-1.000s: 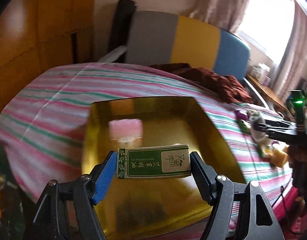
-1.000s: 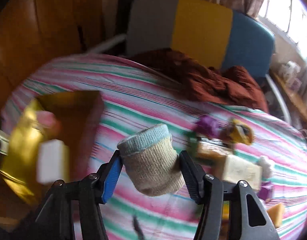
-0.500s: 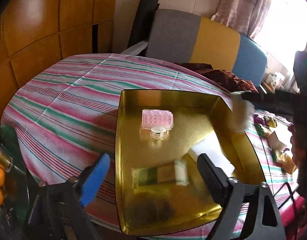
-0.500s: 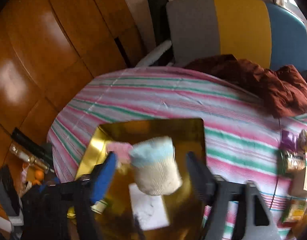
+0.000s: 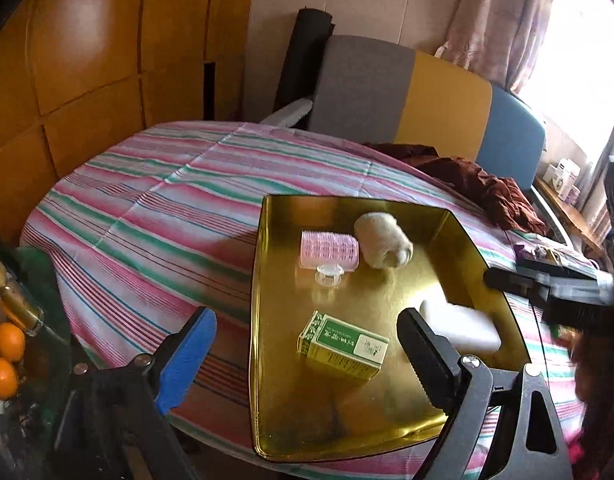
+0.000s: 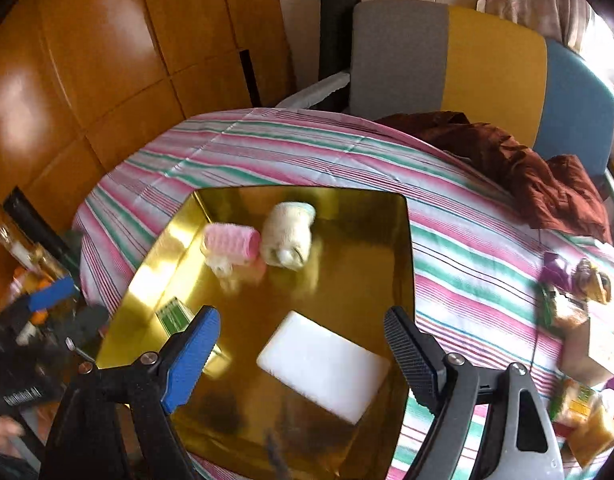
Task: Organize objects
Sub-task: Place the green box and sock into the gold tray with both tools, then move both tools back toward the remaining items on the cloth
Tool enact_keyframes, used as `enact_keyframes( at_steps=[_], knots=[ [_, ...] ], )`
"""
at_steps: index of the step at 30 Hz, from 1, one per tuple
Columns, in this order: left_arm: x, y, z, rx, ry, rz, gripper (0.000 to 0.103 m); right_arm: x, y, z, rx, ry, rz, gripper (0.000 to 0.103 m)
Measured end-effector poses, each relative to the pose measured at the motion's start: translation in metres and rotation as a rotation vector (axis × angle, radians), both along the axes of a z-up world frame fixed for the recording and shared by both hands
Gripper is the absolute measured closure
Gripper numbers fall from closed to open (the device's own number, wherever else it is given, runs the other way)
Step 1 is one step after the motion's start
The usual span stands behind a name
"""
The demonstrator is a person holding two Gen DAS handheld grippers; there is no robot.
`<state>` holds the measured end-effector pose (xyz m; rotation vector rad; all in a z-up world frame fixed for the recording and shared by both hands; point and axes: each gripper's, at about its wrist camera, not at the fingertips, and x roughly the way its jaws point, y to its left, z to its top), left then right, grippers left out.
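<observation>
A gold tray [image 5: 263, 264] [image 6: 403, 248] sits on the striped table. In it lie a green box [image 5: 343, 346] [image 6: 171, 314], a rolled beige sock [image 5: 383, 240] [image 6: 289, 234], a pink hair roller [image 5: 329, 250] [image 6: 231, 240], a small clear piece [image 5: 327, 274] and a white block [image 5: 463, 328] [image 6: 323, 364]. My left gripper [image 5: 307, 356] is open and empty above the tray's near edge. My right gripper [image 6: 301, 354] is open and empty above the white block.
Several small items [image 6: 579, 304] lie on the tablecloth to the right of the tray. A dark red cloth [image 6: 527, 164] lies at the table's far side by a grey, yellow and blue chair [image 5: 407, 96]. Oranges and a bottle [image 5: 7, 320] stand at the left.
My left gripper opened, let the green box go into the tray and drew back. My right gripper carried the sock over the tray, released it beside the pink roller and opened.
</observation>
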<state>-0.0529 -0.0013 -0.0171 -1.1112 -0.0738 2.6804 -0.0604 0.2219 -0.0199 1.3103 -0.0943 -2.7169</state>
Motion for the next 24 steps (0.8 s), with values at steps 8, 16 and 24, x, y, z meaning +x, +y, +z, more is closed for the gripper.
enact_keyframes(
  at_steps=[8,16,24],
  knots=[
    [0.013,0.013,0.008,-0.049,0.037,0.018,0.010,0.023,-0.005,0.005,0.050,0.063,-0.012,0.017],
    [0.025,0.028,0.011,-0.091,0.078,-0.016,0.010,0.039,-0.002,0.008,0.077,0.097,-0.031,0.017],
    [0.032,0.046,0.014,-0.113,0.086,-0.068,0.010,0.052,0.013,0.006,0.077,0.105,-0.072,0.017]
  ],
)
